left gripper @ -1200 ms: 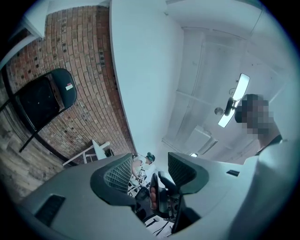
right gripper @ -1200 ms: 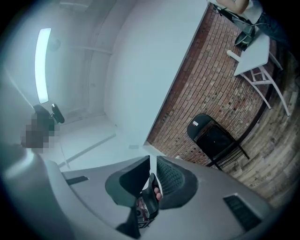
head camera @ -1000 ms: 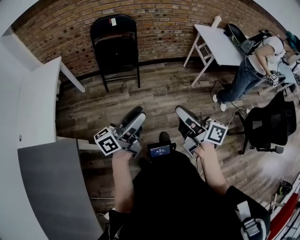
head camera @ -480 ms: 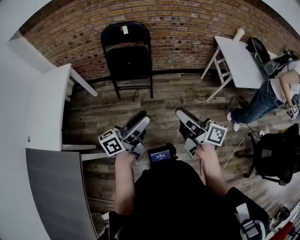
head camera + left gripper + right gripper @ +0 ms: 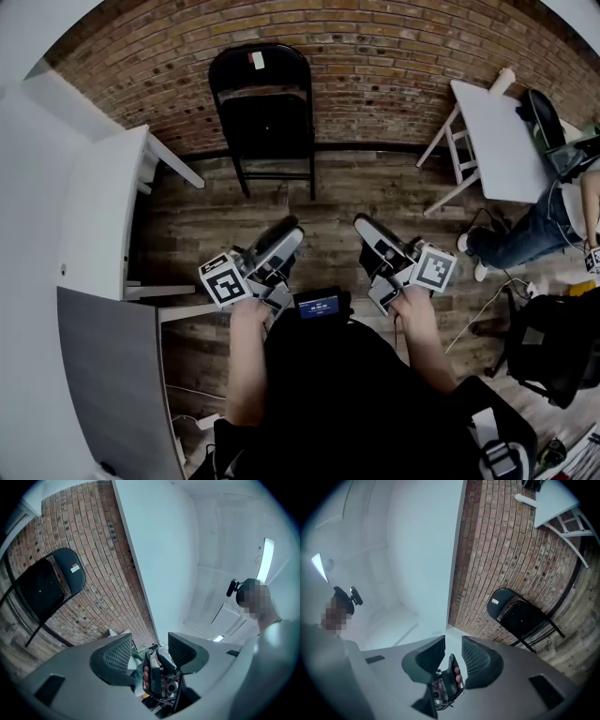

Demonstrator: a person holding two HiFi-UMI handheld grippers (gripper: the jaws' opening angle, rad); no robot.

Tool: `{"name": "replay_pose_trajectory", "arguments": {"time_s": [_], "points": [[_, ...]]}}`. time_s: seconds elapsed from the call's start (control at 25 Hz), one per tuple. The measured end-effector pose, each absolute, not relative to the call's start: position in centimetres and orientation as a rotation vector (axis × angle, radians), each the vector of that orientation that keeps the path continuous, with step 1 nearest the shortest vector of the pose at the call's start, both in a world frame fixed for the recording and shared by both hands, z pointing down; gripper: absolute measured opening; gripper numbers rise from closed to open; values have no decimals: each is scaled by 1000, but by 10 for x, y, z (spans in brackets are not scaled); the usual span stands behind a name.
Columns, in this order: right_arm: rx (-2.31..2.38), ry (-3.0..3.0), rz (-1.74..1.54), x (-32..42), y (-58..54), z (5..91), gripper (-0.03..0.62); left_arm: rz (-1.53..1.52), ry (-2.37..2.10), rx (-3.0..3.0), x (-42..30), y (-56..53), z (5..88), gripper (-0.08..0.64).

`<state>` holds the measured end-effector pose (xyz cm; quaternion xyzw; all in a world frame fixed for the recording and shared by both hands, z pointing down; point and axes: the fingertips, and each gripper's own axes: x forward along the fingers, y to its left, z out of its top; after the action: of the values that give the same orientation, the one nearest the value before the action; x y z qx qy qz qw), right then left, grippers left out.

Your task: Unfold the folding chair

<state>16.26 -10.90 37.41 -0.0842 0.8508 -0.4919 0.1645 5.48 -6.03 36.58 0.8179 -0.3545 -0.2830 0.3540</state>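
Left gripper: fingers stood apart, empty.
Folding chair: still folded at the floor's far edge, against the brick wall. It had drawn nearer and more central, so the approach was under way.
Right gripper: fingers had just opened partway, empty.

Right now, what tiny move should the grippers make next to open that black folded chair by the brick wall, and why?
Probably carry both grippers forward to the black metal folding chair. It stands folded flat against the red brick wall, across the wooden plank floor from the left gripper and right gripper. Both grippers' jaws stand apart, empty; the right's have just been opening.
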Motion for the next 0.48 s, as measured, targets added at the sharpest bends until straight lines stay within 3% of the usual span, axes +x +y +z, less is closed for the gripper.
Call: {"name": "replay_pose_trajectory", "arguments": {"time_s": [0.48], "points": [[-314, 2485, -1348, 116, -187, 372, 92, -742, -797, 2133, 20, -156, 378, 258]]}}
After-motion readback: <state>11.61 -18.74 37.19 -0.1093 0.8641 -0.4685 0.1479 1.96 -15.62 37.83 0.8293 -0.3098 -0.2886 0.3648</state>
